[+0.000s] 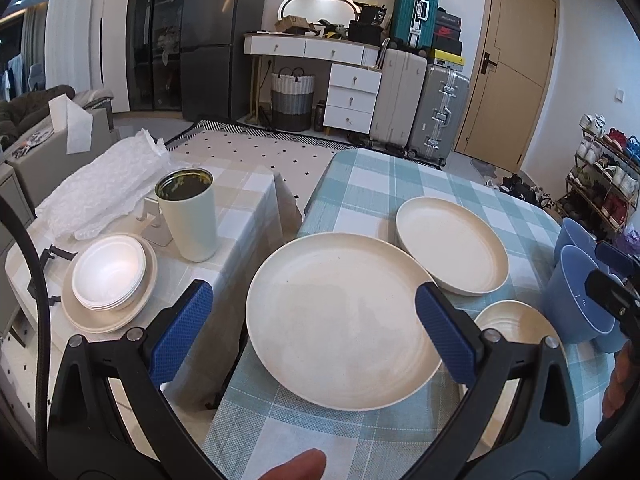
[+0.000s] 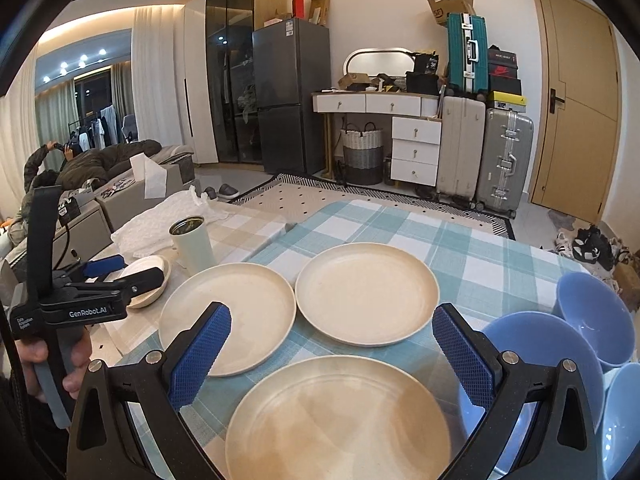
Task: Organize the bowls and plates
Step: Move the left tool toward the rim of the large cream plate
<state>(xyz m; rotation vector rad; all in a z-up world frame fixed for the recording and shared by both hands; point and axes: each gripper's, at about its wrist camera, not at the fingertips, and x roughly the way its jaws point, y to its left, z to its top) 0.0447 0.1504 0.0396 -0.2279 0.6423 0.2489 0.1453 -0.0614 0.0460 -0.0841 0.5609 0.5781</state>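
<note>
Three cream plates lie on the blue-checked table [image 1: 372,184]. The large plate [image 1: 340,320] lies below and between the fingers of my left gripper [image 1: 314,312], which is open and holds nothing. A second plate [image 1: 452,244] sits behind it, and a third [image 1: 516,320] is partly hidden by my right finger. My right gripper [image 2: 334,344] is open above the near plate [image 2: 340,420], with the other two plates [image 2: 228,316] [image 2: 366,292] beyond. Three blue bowls [image 2: 540,360] stand to the right. White bowls [image 1: 108,272] are stacked on a cream plate on the left table.
A white tumbler [image 1: 188,220] with dark liquid and bubble wrap [image 1: 100,184] sit on the beige-checked left table. A gap [image 1: 288,200] separates the two tables. A person lies on the sofa [image 2: 80,168] at far left. Suitcases [image 2: 504,156] and a door stand behind.
</note>
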